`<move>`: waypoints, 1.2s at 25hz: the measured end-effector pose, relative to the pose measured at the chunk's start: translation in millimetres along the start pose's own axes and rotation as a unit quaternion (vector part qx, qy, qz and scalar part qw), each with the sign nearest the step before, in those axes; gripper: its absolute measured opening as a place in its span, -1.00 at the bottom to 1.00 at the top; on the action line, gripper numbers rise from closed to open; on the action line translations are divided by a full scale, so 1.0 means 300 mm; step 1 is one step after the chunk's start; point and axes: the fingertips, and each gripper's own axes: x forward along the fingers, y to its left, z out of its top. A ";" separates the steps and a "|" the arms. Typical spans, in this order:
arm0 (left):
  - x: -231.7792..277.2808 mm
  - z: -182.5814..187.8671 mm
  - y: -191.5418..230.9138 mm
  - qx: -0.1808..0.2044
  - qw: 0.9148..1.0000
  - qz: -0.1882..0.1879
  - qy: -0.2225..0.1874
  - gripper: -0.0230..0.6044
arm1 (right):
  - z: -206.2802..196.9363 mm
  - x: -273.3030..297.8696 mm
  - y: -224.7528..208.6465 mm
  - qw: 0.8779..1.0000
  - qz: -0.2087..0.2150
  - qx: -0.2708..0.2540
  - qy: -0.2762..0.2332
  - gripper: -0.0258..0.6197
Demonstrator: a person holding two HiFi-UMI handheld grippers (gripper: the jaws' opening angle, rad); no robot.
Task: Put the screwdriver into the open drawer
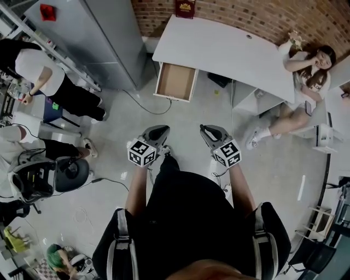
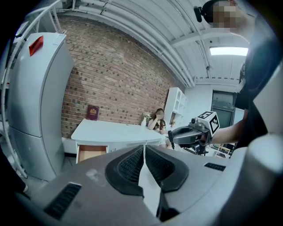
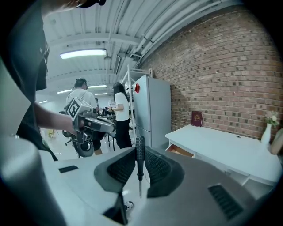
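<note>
A dark-handled screwdriver [image 3: 139, 152] stands upright, handle up and thin tip down, with my right gripper [image 3: 139, 162] shut on its handle. In the head view the right gripper [image 1: 204, 129] and the left gripper [image 1: 163, 130] are held side by side over the floor, both pointing toward the open wooden drawer [image 1: 176, 82] under the white desk [image 1: 235, 52], some way ahead. The left gripper [image 2: 144, 153] is shut with nothing between its pads. From the gripper views the drawer [image 2: 91, 152] [image 3: 180, 151] shows pulled out and looks empty.
A tall grey fridge [image 1: 93, 38] stands left of the drawer. A person [image 1: 306, 71] sits at the desk's right end. Other people [image 1: 44, 76] and an office chair [image 1: 60, 175] are at the left. A red book [image 1: 185, 8] stands on the desk. A cable [image 1: 145, 106] lies on the floor.
</note>
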 end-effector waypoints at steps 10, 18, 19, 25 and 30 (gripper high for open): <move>0.049 0.059 0.204 -0.003 1.000 -0.017 0.008 -0.85 | 0.071 0.180 -0.091 1.000 -0.014 0.011 0.007 -0.54; 0.080 0.104 0.349 0.003 0.999 -0.033 0.013 -0.85 | 0.112 0.303 -0.147 0.999 -0.027 0.016 0.014 -0.54; 0.083 0.110 0.370 0.003 0.999 -0.034 0.012 -0.85 | 0.117 0.320 -0.155 0.999 -0.029 0.016 0.015 -0.54; 0.064 0.139 0.504 0.003 0.999 -0.032 0.004 -0.85 | 0.157 0.439 -0.187 0.999 -0.033 0.011 0.020 -0.54; 0.013 0.144 0.625 0.002 1.000 -0.025 0.004 -0.85 | 0.189 0.549 -0.184 0.999 -0.034 0.005 0.023 -0.54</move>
